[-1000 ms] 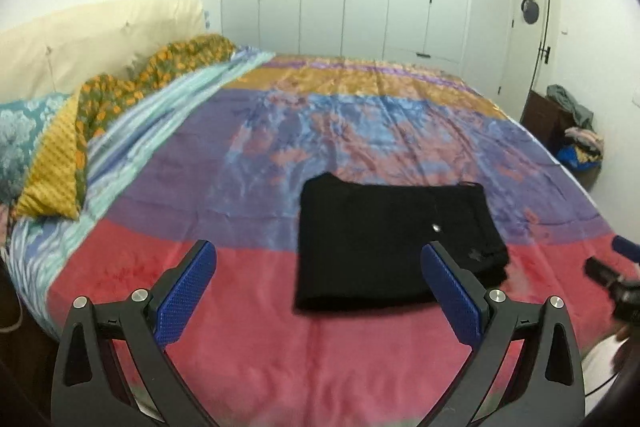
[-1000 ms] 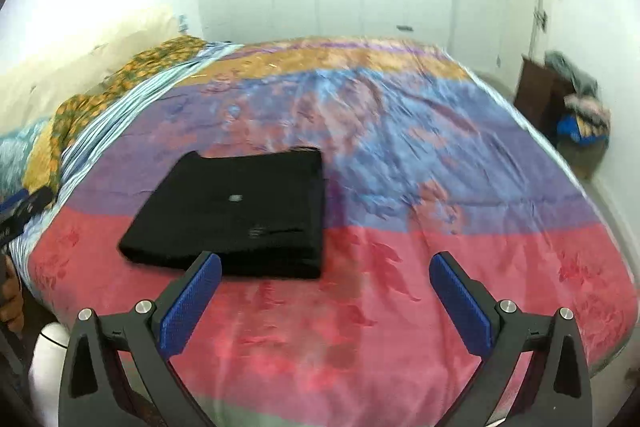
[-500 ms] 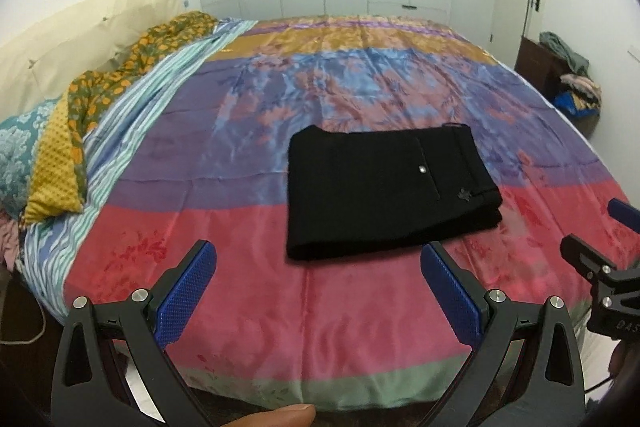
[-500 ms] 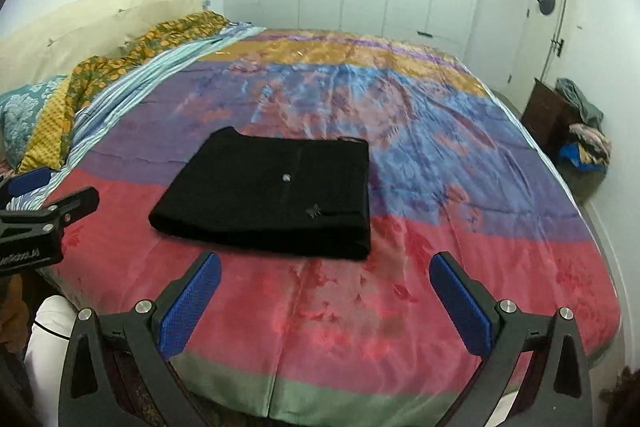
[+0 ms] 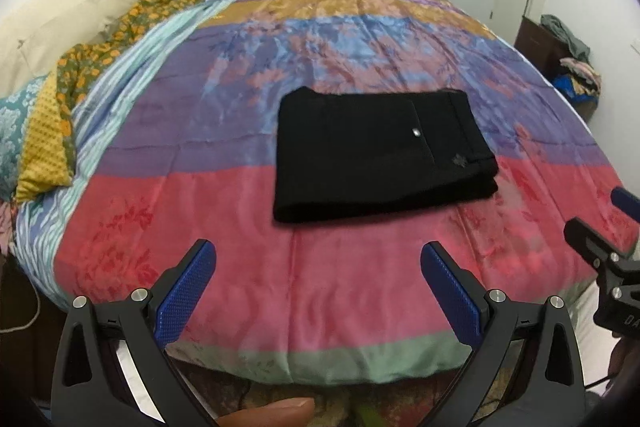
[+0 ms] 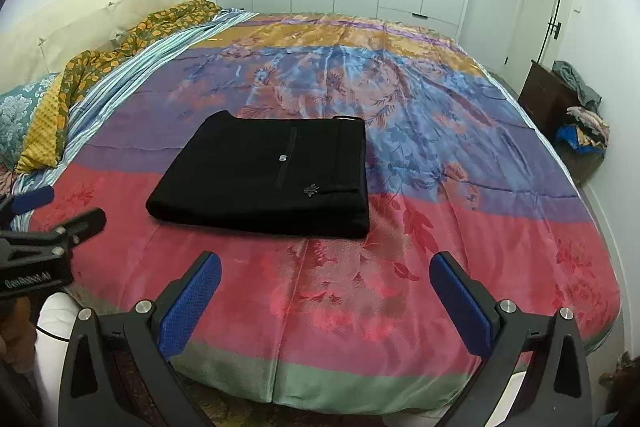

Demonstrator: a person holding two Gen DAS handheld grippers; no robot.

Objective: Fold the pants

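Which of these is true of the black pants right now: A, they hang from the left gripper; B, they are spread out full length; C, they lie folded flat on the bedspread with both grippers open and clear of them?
C: the pants lie as a compact folded rectangle on the bedspread, while the left gripper and right gripper are open, holding nothing.

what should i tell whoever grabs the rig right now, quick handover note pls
Left hand-held gripper: open, empty, held off the near edge of the bed, touching nothing.
Right hand-held gripper: open, empty, also off the near edge.
Black pants: lying in a flat folded rectangle on the bedspread, across the purple and red bands, button side up, apart from both grippers.
Done: the pants look fully folded and set down.
Left: likely nothing but a check that the edges are even; the underside layers cannot be seen.
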